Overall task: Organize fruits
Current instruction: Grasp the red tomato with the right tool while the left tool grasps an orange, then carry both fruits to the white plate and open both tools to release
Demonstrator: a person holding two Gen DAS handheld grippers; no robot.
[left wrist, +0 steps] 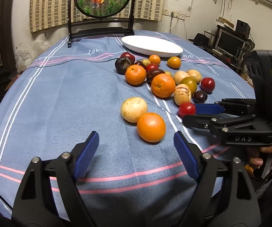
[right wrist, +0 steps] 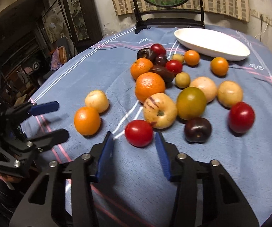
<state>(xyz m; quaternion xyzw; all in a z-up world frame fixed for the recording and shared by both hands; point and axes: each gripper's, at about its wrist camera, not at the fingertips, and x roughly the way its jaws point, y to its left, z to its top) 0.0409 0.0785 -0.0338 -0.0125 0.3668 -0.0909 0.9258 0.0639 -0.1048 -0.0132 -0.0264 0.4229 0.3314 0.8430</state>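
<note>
Loose fruit lies on the blue striped tablecloth, all on the near side of the empty white oval plate. The left gripper gapes just short of a round orange. The right gripper stands unclenched, its blue pads flanking a small red tomato without touching.

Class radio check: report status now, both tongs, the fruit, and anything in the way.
Left tongs open, short of orange. Right tongs open, nearing red tomato. White plate empty. Striped fruit crowds tomato.
</note>
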